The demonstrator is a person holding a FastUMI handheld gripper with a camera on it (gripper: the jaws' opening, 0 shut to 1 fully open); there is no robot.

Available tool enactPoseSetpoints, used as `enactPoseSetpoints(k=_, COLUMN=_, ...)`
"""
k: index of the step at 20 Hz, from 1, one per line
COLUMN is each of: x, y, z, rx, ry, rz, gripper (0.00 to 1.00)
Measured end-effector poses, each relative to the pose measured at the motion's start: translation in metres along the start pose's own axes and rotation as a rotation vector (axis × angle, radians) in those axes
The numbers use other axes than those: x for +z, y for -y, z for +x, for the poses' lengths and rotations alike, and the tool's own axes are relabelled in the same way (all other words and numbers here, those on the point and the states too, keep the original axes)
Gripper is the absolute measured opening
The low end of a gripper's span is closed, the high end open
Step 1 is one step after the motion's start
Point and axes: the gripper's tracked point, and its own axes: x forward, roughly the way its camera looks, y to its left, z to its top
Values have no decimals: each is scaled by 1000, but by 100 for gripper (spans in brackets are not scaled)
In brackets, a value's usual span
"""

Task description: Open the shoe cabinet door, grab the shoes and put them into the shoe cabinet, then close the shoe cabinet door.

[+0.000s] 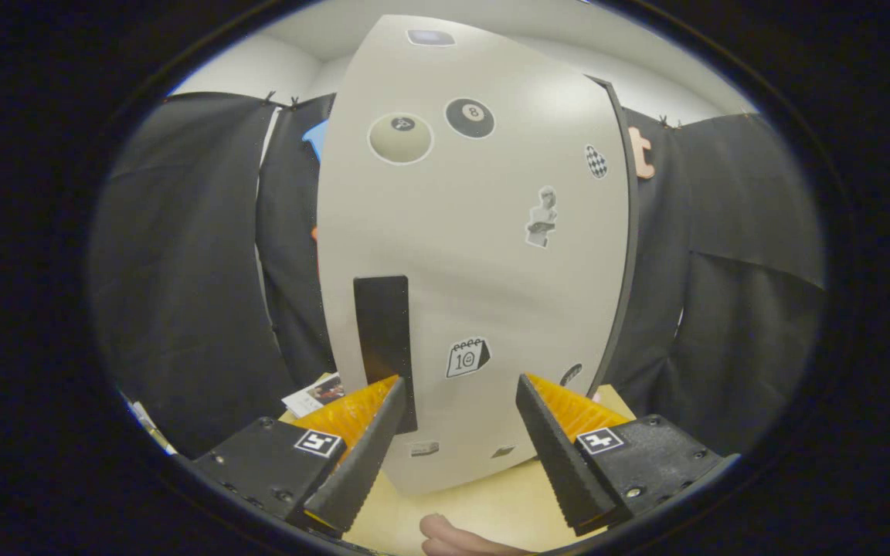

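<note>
Directly ahead of the hand-held gripper (460,401), whose fingers stand apart around nothing, the shoe cabinet door (476,255) stands closed on the bench (491,506), its dark handle (385,340) just beyond the left finger.

The gripper (460,390) points forward with its two fingers spread wide apart, the gap between them open and nothing clamped in it. The left finger (364,448) slants inward from its block-shaped mount, its ridged pad facing the gap; the right finger (557,448) mirrors it on the other side, ridged pad likewise turned inward. Each mount carries a small square marker on its top face. Both fingertips sit at about the same height, level with each other. Below and between the fingers, a part of the person's hand (456,537) shows, a rounded fingertip or knuckle just behind the gripper.
</note>
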Motion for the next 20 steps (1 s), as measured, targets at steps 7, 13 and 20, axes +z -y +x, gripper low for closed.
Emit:
enactPoseSetpoints(k=7, x=-15, y=8, z=20, rx=-3, ry=-44, rz=51, gripper=96)
enactPoseSetpoints(k=13, x=-15, y=20, z=-20, rx=35, ry=-15, rz=28, gripper=96)
enactPoseSetpoints(k=20, x=-4, y=48, z=-96, rx=71, ry=54, rz=32, gripper=96)
